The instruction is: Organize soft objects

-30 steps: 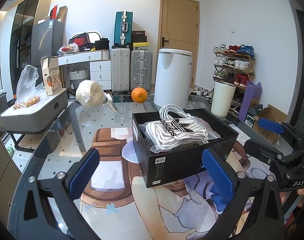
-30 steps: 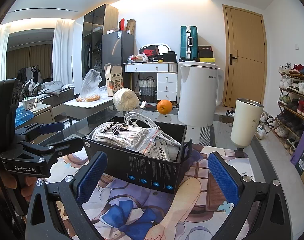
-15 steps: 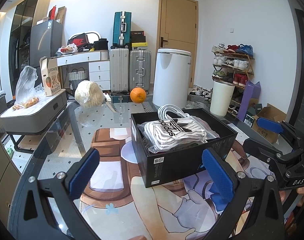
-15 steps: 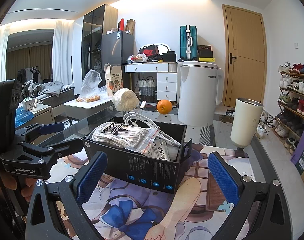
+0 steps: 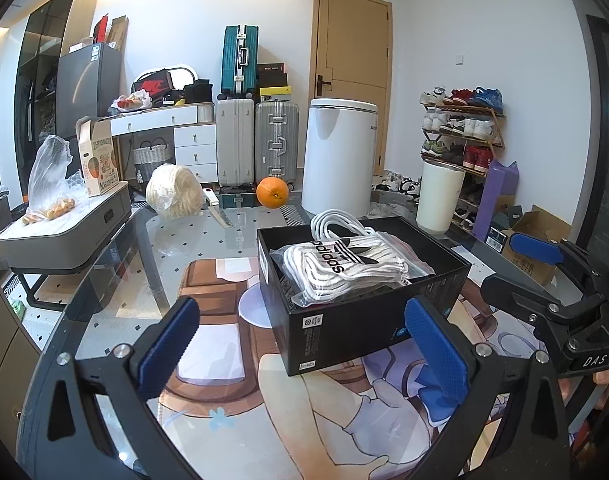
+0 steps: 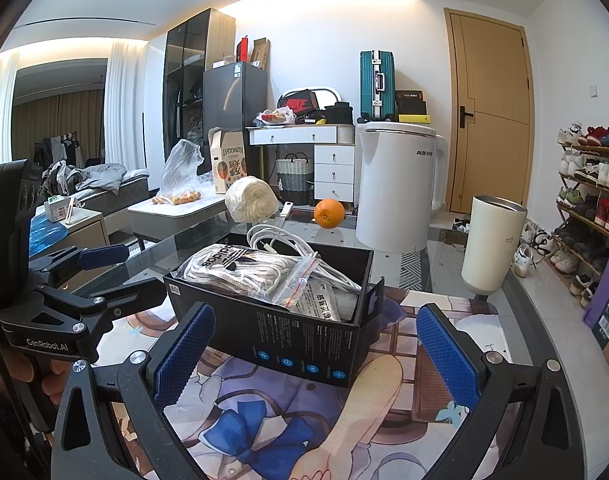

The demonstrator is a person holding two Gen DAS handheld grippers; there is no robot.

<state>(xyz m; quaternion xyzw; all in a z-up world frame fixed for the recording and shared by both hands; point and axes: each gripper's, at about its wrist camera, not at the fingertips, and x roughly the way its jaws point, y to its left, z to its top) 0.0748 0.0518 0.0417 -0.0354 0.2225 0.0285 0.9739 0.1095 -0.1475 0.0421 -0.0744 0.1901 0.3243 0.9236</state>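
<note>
A black cardboard box (image 5: pixel 368 320) (image 6: pixel 288 340) stands on the printed mat (image 5: pixel 232 360) on the glass table. Inside lie a clear bag of white Adidas socks (image 5: pixel 344 266) (image 6: pixel 232 268), a coiled white cable (image 5: pixel 336 222) (image 6: pixel 280 244) and a small printed packet (image 6: pixel 320 304). My left gripper (image 5: pixel 300 344) is open, just in front of the box's near left corner, holding nothing. My right gripper (image 6: pixel 316 352) is open too, in front of the box's near side, empty. Each gripper shows at the edge of the other's view.
Farther back on the table are an orange (image 5: pixel 272 193), a wrapped pale round bundle (image 5: pixel 174 194), a knife (image 5: pixel 218 210), a white bin (image 5: pixel 338 160) and a cream tumbler (image 6: pixel 490 244). A grey side table (image 5: pixel 64 232) with a bag of fruit stands left. A shoe rack (image 5: pixel 462 128) lines the right wall.
Almost nothing differs: the left wrist view has shifted very slightly, and both grippers stay open in front of the box.
</note>
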